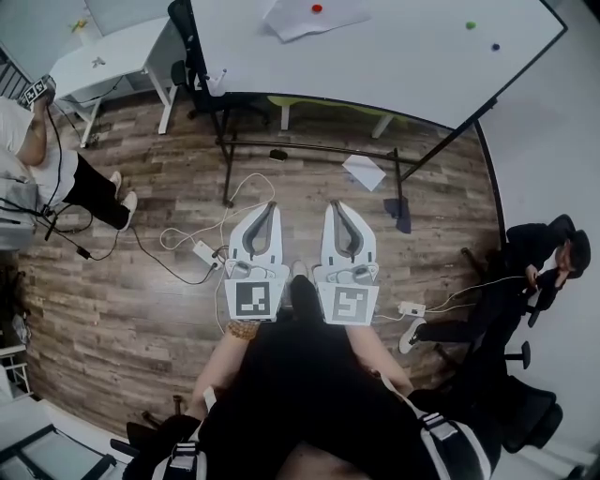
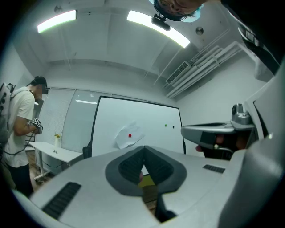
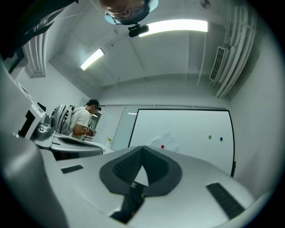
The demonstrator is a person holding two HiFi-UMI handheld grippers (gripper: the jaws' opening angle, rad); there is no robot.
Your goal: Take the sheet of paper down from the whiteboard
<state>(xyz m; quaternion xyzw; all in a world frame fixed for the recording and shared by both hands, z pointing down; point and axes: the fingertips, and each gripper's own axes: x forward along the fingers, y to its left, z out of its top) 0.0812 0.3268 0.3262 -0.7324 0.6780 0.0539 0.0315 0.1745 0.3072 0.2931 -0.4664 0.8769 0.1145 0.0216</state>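
A crumpled white sheet of paper [image 1: 311, 19] hangs on the whiteboard [image 1: 403, 56], pinned by a red magnet [image 1: 317, 8]. It also shows as the sheet [image 2: 128, 135] in the left gripper view and the sheet [image 3: 166, 140] in the right gripper view, some way ahead of both. My left gripper [image 1: 271, 205] and right gripper [image 1: 335, 204] are held side by side, well short of the board, roughly level. Both have their jaws shut with nothing between them. The closed tips show as the left gripper [image 2: 143, 148] and the right gripper [image 3: 142, 148].
A green magnet [image 1: 471, 25] and a blue magnet [image 1: 495, 46] sit on the board's right part. Another sheet [image 1: 364, 172] lies on the floor by the board's stand [image 1: 309, 146]. Cables [image 1: 187, 246] trail over the floor. One person stands at the left [image 1: 37, 159]; another sits at the right [image 1: 539, 258].
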